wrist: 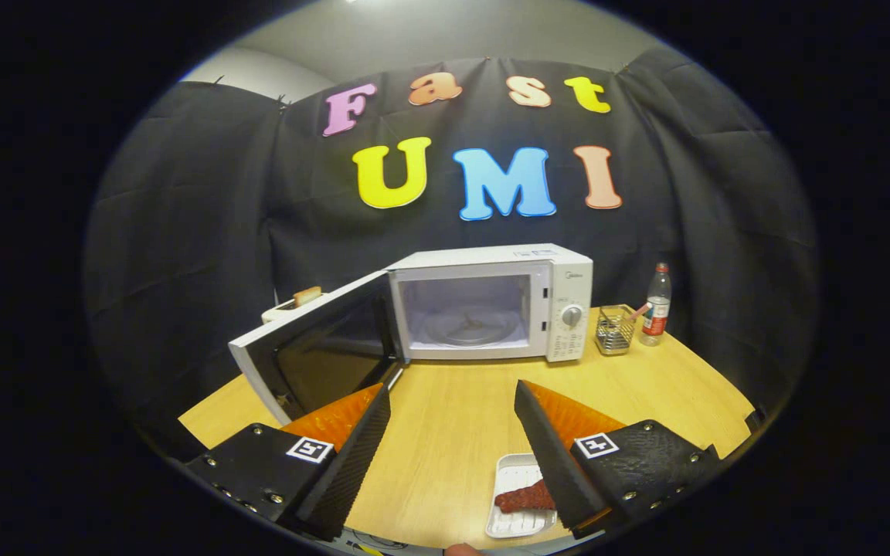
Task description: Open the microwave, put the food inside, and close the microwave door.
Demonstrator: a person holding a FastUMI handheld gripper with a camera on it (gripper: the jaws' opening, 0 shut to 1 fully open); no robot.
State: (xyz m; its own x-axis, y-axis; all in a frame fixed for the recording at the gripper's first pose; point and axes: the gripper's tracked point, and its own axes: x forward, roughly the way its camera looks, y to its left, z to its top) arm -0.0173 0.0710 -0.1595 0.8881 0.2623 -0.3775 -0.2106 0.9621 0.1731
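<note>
Claw (453,394) released, fingers spread wide with nothing between them, hovering over the wooden worktop (453,432). Under the right finger, near the worktop's front edge, a white tray (513,521) holds the food (522,498), a reddish strip, partly hidden by that finger. Beyond the fingers, at the back of the worktop, stands the white microwave (491,305); its door (314,347) is swung wide open to the left, its lower edge just beyond the left fingertip; cavity shows a glass turntable (472,326). Right of the microwave: a wire basket (615,330), then a plastic bottle (656,305) just beside it. Behind the door, a toaster (290,307) with a slice of bread sticking up.
</note>
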